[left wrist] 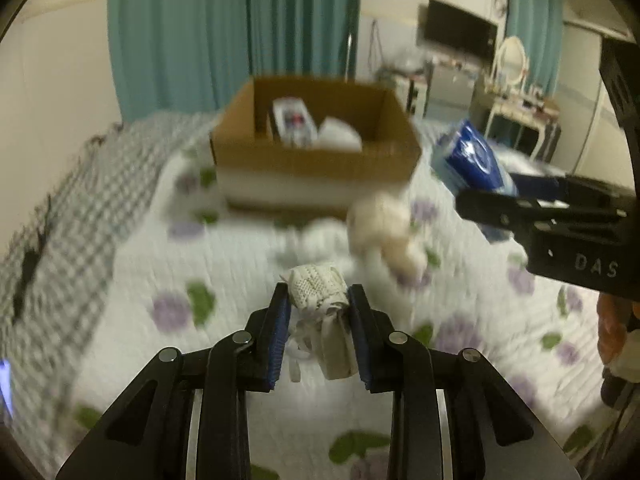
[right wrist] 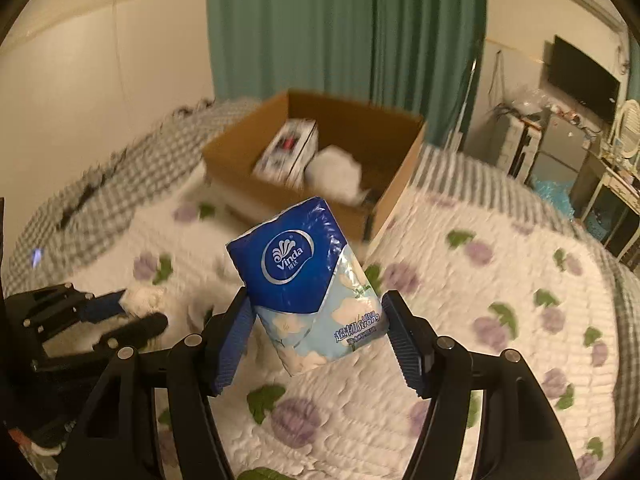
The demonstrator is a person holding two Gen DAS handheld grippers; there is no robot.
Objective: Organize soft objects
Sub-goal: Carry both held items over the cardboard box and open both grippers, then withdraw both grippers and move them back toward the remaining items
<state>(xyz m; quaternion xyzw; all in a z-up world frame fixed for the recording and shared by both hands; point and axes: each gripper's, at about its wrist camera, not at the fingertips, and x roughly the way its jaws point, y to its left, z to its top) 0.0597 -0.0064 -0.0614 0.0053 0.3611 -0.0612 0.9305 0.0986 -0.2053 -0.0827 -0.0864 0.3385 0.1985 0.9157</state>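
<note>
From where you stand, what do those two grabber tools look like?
Both the left gripper and the right gripper are matte black angular frames with silver round bolts. Their fingers carry ribbed blue pads. White "DAS" lettering marks the right one's body.

Black tool (left wrist: 320,308), blue ribbed pads (left wrist: 281,332).

Box (right wrist: 384,196) sits on the bed (right wrist: 460,300) (curtain (right wrist: 340,28) behind).
</note>
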